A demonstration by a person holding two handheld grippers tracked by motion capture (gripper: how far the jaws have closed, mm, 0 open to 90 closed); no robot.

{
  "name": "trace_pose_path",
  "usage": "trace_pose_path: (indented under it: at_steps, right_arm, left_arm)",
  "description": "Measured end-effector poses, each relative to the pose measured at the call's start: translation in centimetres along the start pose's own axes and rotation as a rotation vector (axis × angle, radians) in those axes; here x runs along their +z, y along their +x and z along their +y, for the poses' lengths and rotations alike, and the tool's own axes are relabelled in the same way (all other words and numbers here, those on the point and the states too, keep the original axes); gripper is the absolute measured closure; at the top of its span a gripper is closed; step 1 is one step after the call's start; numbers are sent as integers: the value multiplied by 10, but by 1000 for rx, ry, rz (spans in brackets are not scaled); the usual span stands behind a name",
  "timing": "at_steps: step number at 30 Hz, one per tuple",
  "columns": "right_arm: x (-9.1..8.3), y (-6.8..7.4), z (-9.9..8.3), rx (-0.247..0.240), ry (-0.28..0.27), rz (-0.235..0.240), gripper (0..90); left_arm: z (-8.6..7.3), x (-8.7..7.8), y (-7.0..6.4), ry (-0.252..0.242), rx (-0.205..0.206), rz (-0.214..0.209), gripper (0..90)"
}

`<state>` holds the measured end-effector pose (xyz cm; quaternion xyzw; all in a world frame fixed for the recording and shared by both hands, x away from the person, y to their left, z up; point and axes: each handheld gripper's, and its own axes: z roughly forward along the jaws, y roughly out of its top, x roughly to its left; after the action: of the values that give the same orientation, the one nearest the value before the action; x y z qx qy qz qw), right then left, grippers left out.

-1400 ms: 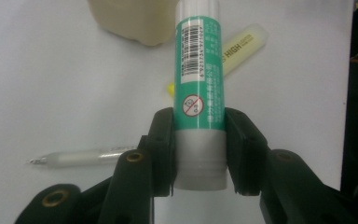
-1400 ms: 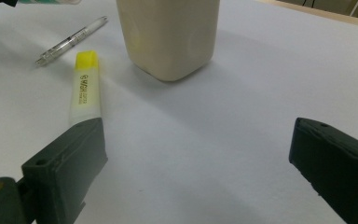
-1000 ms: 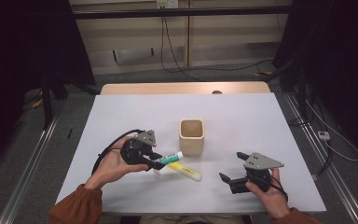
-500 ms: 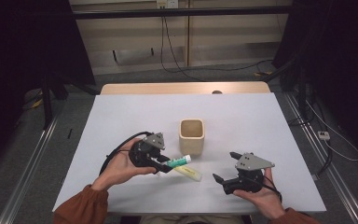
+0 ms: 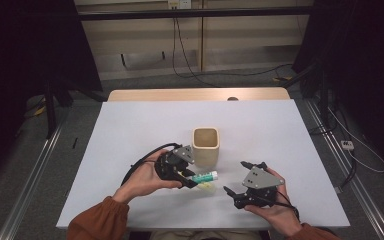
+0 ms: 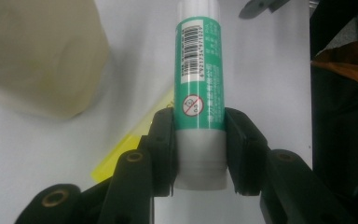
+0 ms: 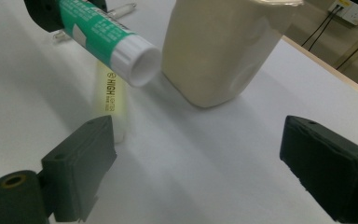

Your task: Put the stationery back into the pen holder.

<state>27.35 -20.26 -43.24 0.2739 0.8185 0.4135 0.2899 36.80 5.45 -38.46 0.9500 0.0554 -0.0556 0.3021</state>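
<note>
My left gripper (image 5: 186, 179) is shut on a green-and-white glue stick (image 5: 204, 177) and holds it off the table, its white cap pointing right. In the left gripper view both jaws clamp the white base of the glue stick (image 6: 200, 88). A yellow highlighter (image 5: 206, 186) lies on the white table (image 5: 145, 130) just under it. A beige cup (image 5: 206, 145) stands upright right behind them. My right gripper (image 5: 239, 176) is open, right of the glue stick, with nothing between its jaws. From the right gripper view the glue stick (image 7: 106, 41), highlighter (image 7: 109, 95) and cup (image 7: 221, 46) lie ahead.
The table's wooden far edge (image 5: 195, 94) runs along the back. Beyond it, cables (image 5: 190, 60) trail across the floor. Dark curtains (image 5: 30, 60) hang at both sides.
My left gripper has lifted the glue stick off the highlighter and moved right, toward the cup. My right gripper has shifted left and a little forward, still open.
</note>
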Motion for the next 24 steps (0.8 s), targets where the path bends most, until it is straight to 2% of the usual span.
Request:
trace_pose_path:
  at_steps: [3, 4, 5, 6, 7, 9, 11, 13, 14, 16, 18, 21, 22, 23, 24]
  right_arm:
    - [3, 2, 1, -43, 20, 3, 131]
    - [3, 3, 2, -58, 22, -2, 135]
    - [4, 4, 3, -79, 24, -5, 142]
    - [4, 6, 4, -103, 28, -15, 151]
    - [4, 7, 4, -133, 35, -26, 154]
    - [5, 10, 4, -188, 47, -42, 163]
    - [5, 12, 4, -242, 59, -64, 196]
    - [6, 13, 3, -274, 63, -76, 198]
    - [6, 14, 3, -293, 66, -87, 206]
    - [7, 17, 4, -358, 74, -116, 232]
    - [7, 19, 5, -397, 77, -138, 240]
    - [8, 24, 5, -463, 84, -157, 302]
    - [9, 25, 6, -491, 86, -163, 308]
    - [11, 27, 6, -521, 94, -173, 317]
    - [12, 29, 6, -568, 89, -188, 330]
  left_arm:
    - [7, 3, -1, 8, 6, -12, 657]
    - [9, 4, -1, 10, 9, -1, 657]
    - [10, 7, -1, -8, 9, -13, 657]
    - [13, 7, -1, 11, 16, -3, 657]
    - [15, 8, 0, 13, 20, -15, 657]
    - [18, 11, 0, 12, 23, 2, 657]
    - [22, 13, 0, 18, 23, -15, 658]
    - [25, 15, 0, 35, 22, -3, 657]
    - [27, 18, 1, 36, 19, -15, 657]
    - [30, 22, 2, 31, 5, -19, 657]
    - [33, 24, 3, 48, 11, -17, 657]
    - [35, 28, 3, 47, 8, -14, 657]
    - [36, 29, 4, 49, 4, -32, 657]
    - [37, 30, 3, 52, 1, -17, 657]
    - [37, 30, 4, 56, 0, -33, 657]
